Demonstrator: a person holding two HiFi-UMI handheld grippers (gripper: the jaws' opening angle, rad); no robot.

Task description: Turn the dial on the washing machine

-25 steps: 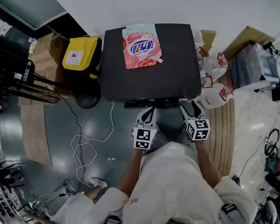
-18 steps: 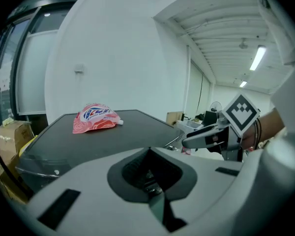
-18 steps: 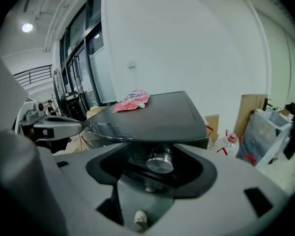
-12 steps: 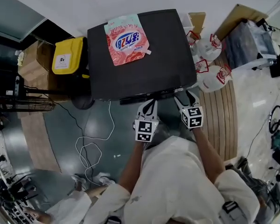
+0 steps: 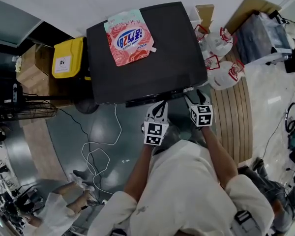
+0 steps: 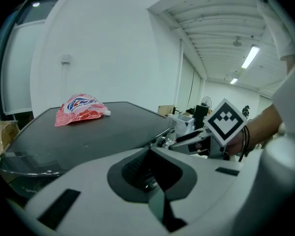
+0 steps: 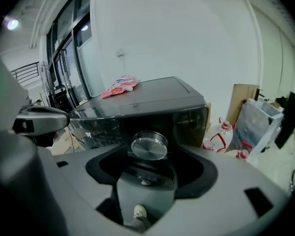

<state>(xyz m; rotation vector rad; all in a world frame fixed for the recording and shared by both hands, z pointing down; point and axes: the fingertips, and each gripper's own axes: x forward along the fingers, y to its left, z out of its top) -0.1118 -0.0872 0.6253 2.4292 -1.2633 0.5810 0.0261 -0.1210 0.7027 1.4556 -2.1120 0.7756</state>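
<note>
Looking at it now, the right tool (image 5: 192, 99) has crept up to the washing machine (image 5: 147, 58) front. It's spread open with the dial (image 7: 149, 145) lined up just ahead, not grabbed yet. The left tool (image 5: 161, 106) is pressed together, idle.

Both arms reach forward, forearms nearly parallel; left gripper (image 5: 159, 110) has jaws pressed together, empty; right gripper (image 5: 193, 101) just beside it, jaws perhaps slightly parted
</note>
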